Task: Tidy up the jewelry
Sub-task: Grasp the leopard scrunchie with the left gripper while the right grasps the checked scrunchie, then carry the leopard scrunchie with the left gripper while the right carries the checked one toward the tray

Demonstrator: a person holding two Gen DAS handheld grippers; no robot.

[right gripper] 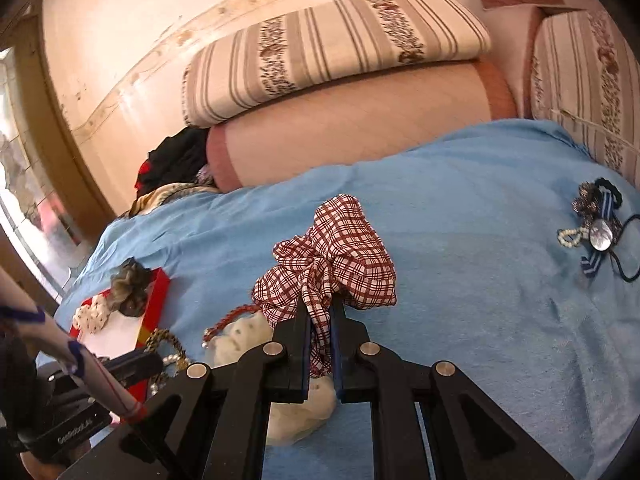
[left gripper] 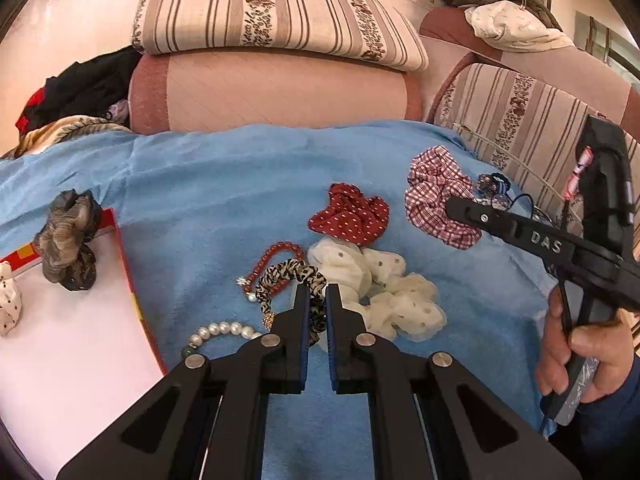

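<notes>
On the blue towel-covered bed, the right gripper [right gripper: 320, 320] has its fingers clamped on the red-and-white checked fabric scrunchie [right gripper: 336, 256], while the left gripper [left gripper: 318, 300] has its fingers pinched on the leopard-print scrunchie [left gripper: 288, 280]. Only a grey-brown scrunchie [left gripper: 68, 240] and a white dotted one [left gripper: 8, 300] lie on the red-edged white tray [left gripper: 80, 340], so most sorting seems left: the red beaded bracelet [left gripper: 276, 256], pearl bracelet [left gripper: 224, 332], red dotted scrunchie [left gripper: 352, 216] and cream scrunchies [left gripper: 380, 288] lie loose.

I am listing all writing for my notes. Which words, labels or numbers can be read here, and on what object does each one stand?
"DAS": raised letters on the arm of the right tongs.
White print on the black handle of the left tongs: too blurred to read.
</notes>
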